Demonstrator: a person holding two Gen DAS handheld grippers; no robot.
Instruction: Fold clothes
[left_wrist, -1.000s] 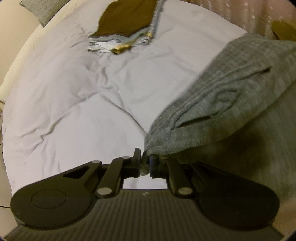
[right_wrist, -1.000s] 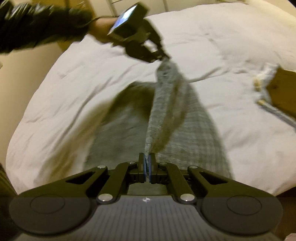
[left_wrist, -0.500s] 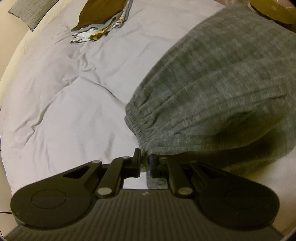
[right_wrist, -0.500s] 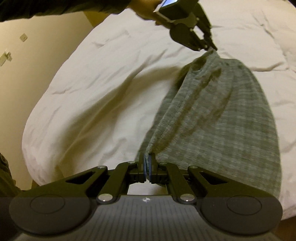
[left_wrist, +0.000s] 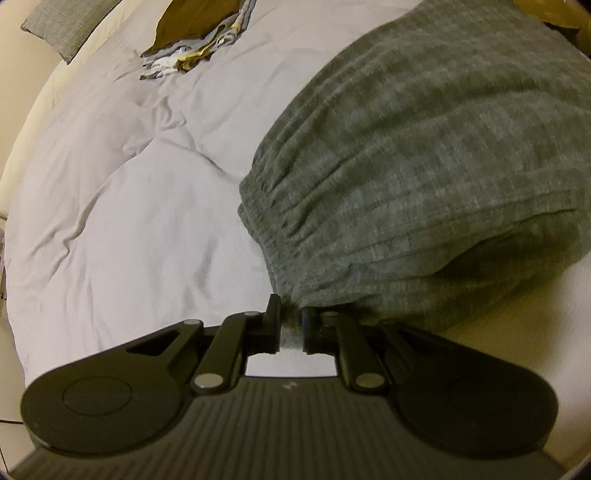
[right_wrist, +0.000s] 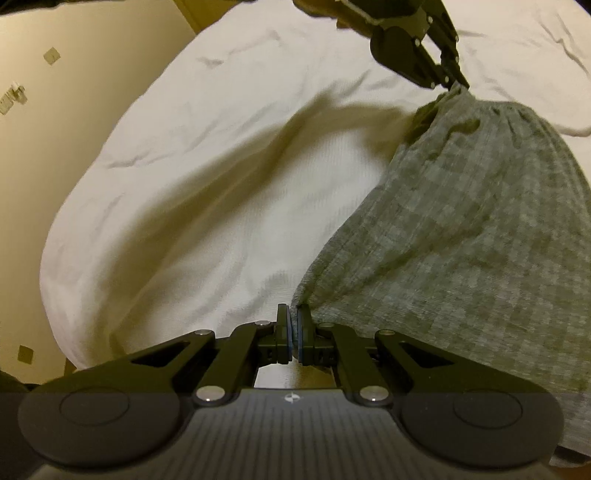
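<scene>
The grey garment (right_wrist: 461, 240) lies spread on the white duvet (right_wrist: 207, 177), each near corner caught by a gripper. The left gripper (left_wrist: 291, 325) is easing its jaws apart with cloth between the fingers. The right gripper (right_wrist: 293, 334) pinches the other corner tight. Folded clothes (left_wrist: 195, 40) lie far off.

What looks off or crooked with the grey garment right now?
Mostly fine. The grey garment is spread between the left gripper, whose jaws are opening with cloth between them, and the right gripper. Its gathered waistband lies bunched and slanted on the white duvet.
</scene>
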